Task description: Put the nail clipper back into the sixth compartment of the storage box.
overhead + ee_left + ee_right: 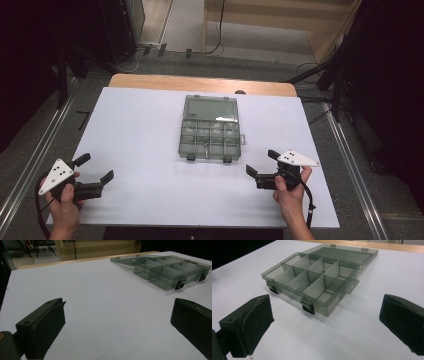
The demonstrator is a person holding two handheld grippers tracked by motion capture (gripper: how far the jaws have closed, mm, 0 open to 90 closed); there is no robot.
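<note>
A smoky grey compartment box [210, 129] is seen lying open at the middle of the white table [140, 135], slightly toward the far side. Its lid [210, 108] is folded back flat on the table surface behind it, joined along the hinge edge. The tray part is split by dividers into two rows of compartments, and two dark latches [308, 306] are set along the near front wall. A small tab is seen projecting from the box's right side. Something small may lie in one near compartment, but it cannot be made out.

The right gripper [262, 165] is held near the table's near right edge, apart from the box, with its jaws spread wide and nothing between them; in the right gripper view the box [312, 282] is framed between the jaws, just ahead. The left gripper [94, 168] is held at the near left, well apart from the box, its jaws likewise spread wide and empty; there the box [167, 271] is seen farther off at the upper right.
</note>
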